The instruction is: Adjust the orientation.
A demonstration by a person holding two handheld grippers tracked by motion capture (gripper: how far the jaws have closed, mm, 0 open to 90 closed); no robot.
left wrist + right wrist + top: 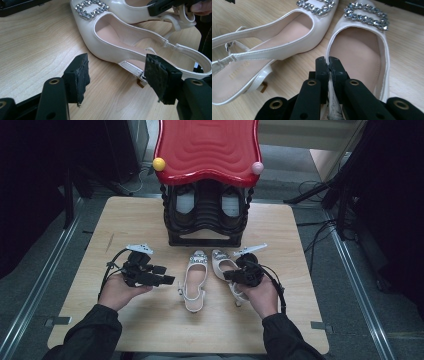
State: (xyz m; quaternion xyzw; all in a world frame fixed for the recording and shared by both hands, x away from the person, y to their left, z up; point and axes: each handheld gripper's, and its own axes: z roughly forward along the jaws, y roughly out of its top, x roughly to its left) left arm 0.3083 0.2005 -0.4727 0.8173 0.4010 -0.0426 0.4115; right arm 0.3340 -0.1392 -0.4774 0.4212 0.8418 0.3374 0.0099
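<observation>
Pale wood grain covers the light wooden tabletop (80,310), where two glossy cream slingback shoes with rhinestone buckles lie side by side just below the middle of the high view, toes pointing up the frame. The right gripper (231,274), held in the person's right hand (262,296) at lower right of centre, has its black jaws pressed together on the side wall of the right cream shoe (221,262); in the right gripper view the thin edge of that shoe (384,60) runs between the closed pads at bottom centre, and its sparkling square buckle sits at the upper right. The left cream shoe (194,279) lies flat on the table just beside it, its buckle near the top of that view. The left gripper (167,280), in the left hand (117,292) at centre left of the high view, has its jaws wide apart and holds nothing; in the left gripper view its two foam pads (78,75) frame the heel strap of the left cream shoe (110,42) without touching it. Beyond the shoes, at top centre, stands a black plastic shoe rack with a wavy red top (207,150), with another pale pair on its shelf.
</observation>
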